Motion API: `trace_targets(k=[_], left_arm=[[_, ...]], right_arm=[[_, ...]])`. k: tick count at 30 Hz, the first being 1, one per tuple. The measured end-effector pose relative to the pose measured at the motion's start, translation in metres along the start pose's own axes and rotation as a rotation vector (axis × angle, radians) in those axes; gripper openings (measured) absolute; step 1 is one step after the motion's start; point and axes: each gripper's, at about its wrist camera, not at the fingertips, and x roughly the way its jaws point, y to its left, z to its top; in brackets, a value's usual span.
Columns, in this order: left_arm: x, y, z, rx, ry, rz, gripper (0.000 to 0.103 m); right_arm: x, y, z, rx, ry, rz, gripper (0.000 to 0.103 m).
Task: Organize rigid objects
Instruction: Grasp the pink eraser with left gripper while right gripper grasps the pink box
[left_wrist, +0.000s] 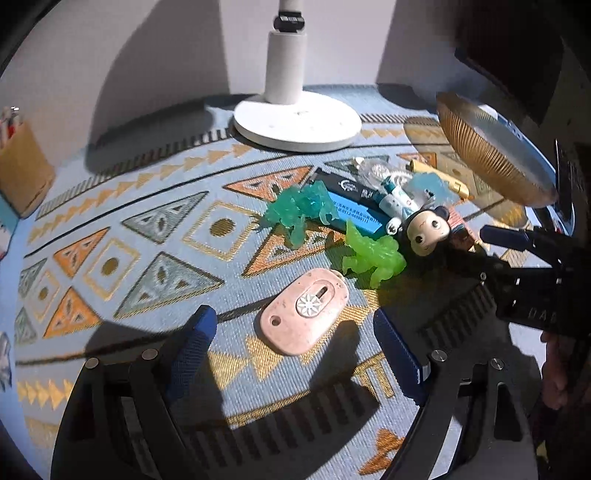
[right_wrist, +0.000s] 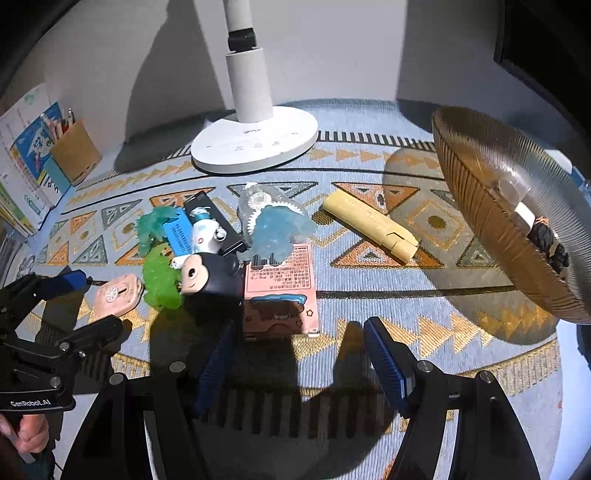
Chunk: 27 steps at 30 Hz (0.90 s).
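A pile of small items lies on the patterned cloth. A pink oval utility cutter (left_wrist: 304, 312) lies just ahead of my open, empty left gripper (left_wrist: 295, 343); it also shows in the right wrist view (right_wrist: 116, 293). Behind it are a lime green figure (left_wrist: 371, 258), a teal figure (left_wrist: 299, 210), a big-headed dark doll (left_wrist: 424, 230) and a blue-black box (left_wrist: 351, 206). My right gripper (right_wrist: 299, 354) is open and empty in front of a pink box (right_wrist: 280, 291). A yellow tube (right_wrist: 371, 225) lies to the right. A ribbed amber bowl (right_wrist: 480, 229) holds a small dark item.
A white lamp base (right_wrist: 255, 142) stands at the back middle. A brown pen holder (right_wrist: 74, 151) and books (right_wrist: 26, 155) stand at the back left against the wall. The other gripper (right_wrist: 79, 299) shows at the left edge of the right wrist view.
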Motion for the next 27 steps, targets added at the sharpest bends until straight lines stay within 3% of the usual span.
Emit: trace_targets(k=[5, 8, 10, 13, 16, 27], left_arm=[[0.009, -0.003, 0.003, 0.034, 0.005, -0.006, 0.084], [0.009, -0.007, 0.004, 0.052, -0.005, 0.010, 0.069], [0.006, -0.011, 0.003, 0.072, -0.015, 0.034, 0.047], [0.004, -0.014, 0.003, 0.069, -0.027, 0.029, 0.046], [0.000, -0.019, 0.000, 0.075, -0.044, 0.039, 0.046], [-0.028, -0.031, -0.023, 0.017, -0.098, -0.012, 0.046]], right_arm=[[0.007, -0.001, 0.006, -0.002, 0.003, -0.008, 0.065], [0.008, 0.000, 0.006, -0.009, -0.004, -0.005, 0.060], [0.009, 0.001, 0.007, -0.016, -0.011, -0.010, 0.059], [0.010, 0.003, 0.008, -0.024, -0.028, -0.014, 0.057], [0.009, 0.003, 0.008, -0.028, -0.037, -0.003, 0.041], [-0.032, -0.006, -0.030, -0.049, -0.054, -0.035, 0.041]])
